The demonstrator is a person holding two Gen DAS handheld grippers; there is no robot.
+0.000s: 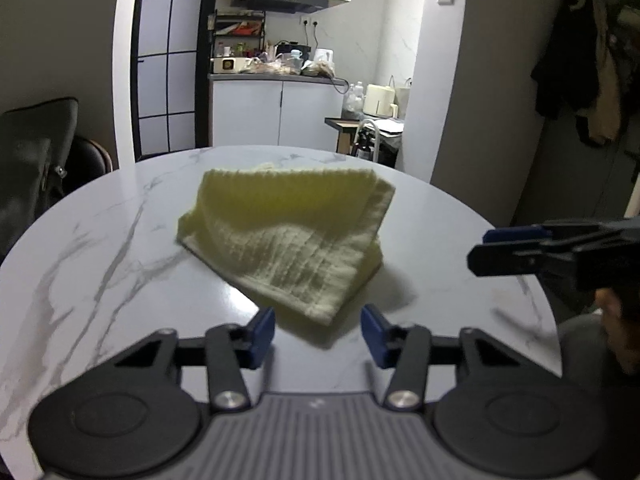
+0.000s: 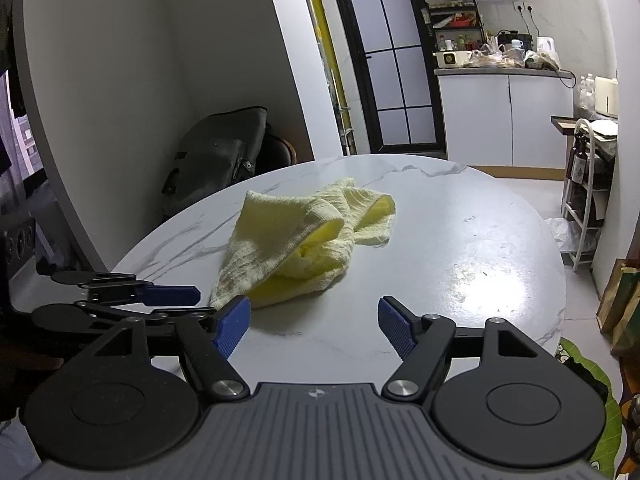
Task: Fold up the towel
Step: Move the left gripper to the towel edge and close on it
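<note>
At frame centre in both views: pale yellow towel (image 1: 286, 240) lying loosely bunched on the white marble bench (image 1: 100, 240), partly doubled over, layers uneven, not yet a neat fold.

Lower centre of left wrist view: left gripper (image 1: 318, 334) with jaws apart, nearest towel corner just ahead of the gap and between the blue pads; no pinch seen, nothing held. Lower centre of right wrist view: right gripper (image 2: 314, 326) with jaws wide, released, bare bench between them, towel up and left of the gap.

Risks, as judged:
- Corner is layered; closing there may catch only the top ply, or all plies at once, so the fold drags crooked.
- Smooth bench; a low approach may push the cloth away rather than seize it.
- Grippers near each other at the towel's near corner; collision possible if both go for it.

View differences:
- Right wrist view shows open tunnel-like loops and a stray flap at upper right of the towel; left wrist view shows only a flat, ribbed top face.
- Left wrist view alone shows corner position relative to the left jaws.
</note>
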